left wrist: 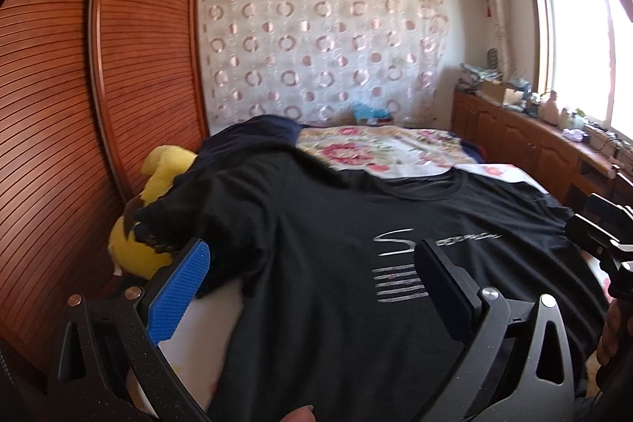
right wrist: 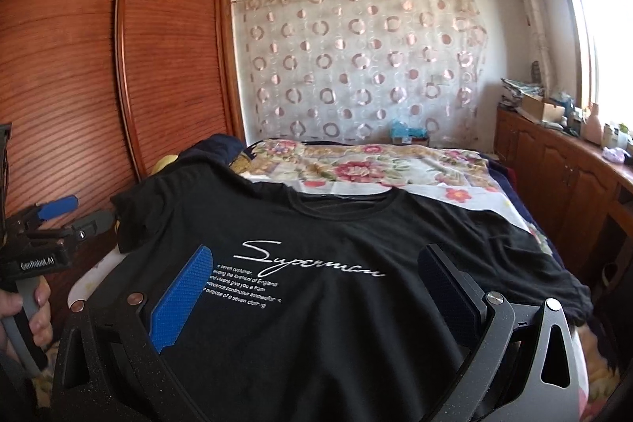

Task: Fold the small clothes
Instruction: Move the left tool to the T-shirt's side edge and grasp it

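Both the left gripper (left wrist: 312, 263) and right gripper (right wrist: 316, 271) hover with jaws spread wide over the black T-shirt (right wrist: 316, 303), spread print-up on the bed (right wrist: 395, 165), seemingly ready for folding.

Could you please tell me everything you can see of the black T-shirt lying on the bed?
The black T-shirt lies spread flat, front up, on the bed, its round neck toward the far wall. It looks like soft knit cotton, slightly creased, not yet folded. White script and small lines of text are printed on the chest. Its left sleeve drapes over a yellow plush toy at the bed's edge; the right sleeve lies out flat. Both claws, left and right, are open above it, gripping nothing.
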